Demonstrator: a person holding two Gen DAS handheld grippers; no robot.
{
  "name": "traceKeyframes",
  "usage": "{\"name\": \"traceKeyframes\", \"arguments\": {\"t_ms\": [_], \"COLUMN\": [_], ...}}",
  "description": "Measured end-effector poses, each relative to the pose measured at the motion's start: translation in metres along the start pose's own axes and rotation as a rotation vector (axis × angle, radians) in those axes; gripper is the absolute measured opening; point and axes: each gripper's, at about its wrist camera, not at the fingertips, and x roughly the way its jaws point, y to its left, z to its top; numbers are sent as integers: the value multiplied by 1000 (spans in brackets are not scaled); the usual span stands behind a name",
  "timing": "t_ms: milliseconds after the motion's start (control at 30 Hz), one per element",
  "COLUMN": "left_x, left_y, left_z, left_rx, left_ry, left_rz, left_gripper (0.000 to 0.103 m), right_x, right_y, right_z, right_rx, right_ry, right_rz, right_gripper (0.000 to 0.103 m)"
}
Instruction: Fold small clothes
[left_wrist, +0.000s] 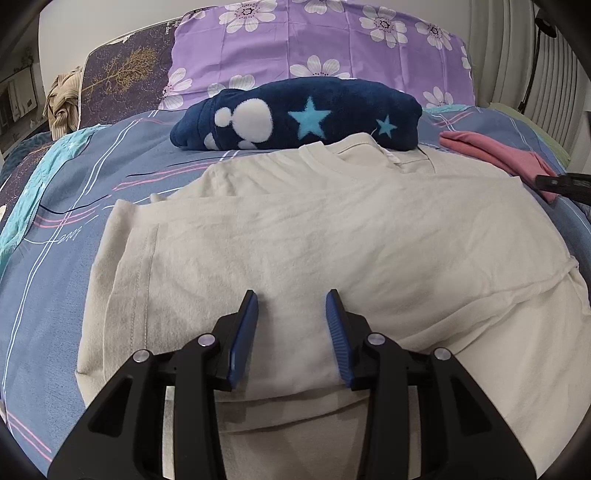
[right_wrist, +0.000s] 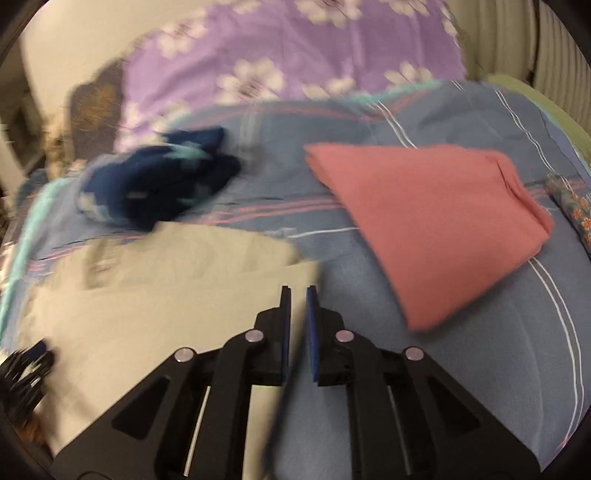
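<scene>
Cream T-shirt (left_wrist: 332, 236) lies flat under the parted left tongs (left_wrist: 291, 299).

Soft, even indoor light; left wrist view sharp, right wrist view motion-blurred; fisheye bending and dark vignette at edges.

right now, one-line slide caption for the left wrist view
Left gripper open above a cream t-shirt spread on the bed, folded navy star fleece behind it.

I see a matt, soft cream shirt (left_wrist: 332, 236) on smooth printed bedsheet (left_wrist: 55, 295) cloth. The navy blanket (left_wrist: 295, 118) looks fluffy. My left gripper (left_wrist: 291, 306) is matt black plastic with ribbed blue pads (left_wrist: 338, 332).
</scene>
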Motion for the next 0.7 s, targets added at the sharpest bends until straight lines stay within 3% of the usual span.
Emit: {"name": "traceKeyframes", "arguments": {"t_ms": [33,67,133,167,233,300,433,467,567,600,700], "left_x": [0,0,0,0,0,-2,-33,-43,-64,-64,-43], "left_y": [0,0,0,0,0,3,35,46,89,107,153], "left_z": [0,0,0,0,1,1,0,1,3,2,-2], "left_rx": [0,0,-2,-3,-5,-19,-150,-163,-217,-260,-385], "left_ry": [0,0,0,0,-1,-5,-68,-96,-152,-150,-82], "left_rz": [0,-1,-2,-3,-7,-21,-151,-153,-46,-51,-129], "left_gripper": [40,40,40,40,41,43,45,45,44,44,43], "right_x": [-11,-13,-6,7,8,1,-25,-33,-47,-48,-48], "right_y": [9,14,20,19,17,21,40,49,75,87,134], "right_z": [-13,-23,-47,-64,-78,-77,-63,-58,-40,-30,-9], "right_rx": [-28,-49,-103,-134,-161,-173,-191,-218,-248,-257,-319], "right_ry": [13,38,124,176,111,111,97,80,48,41,24], "right_rz": [89,120,95,29,28,-7,-11,-11,23,44,84], "right_gripper": [11,11,12,10,9,9,13,13,13,14,29]}}
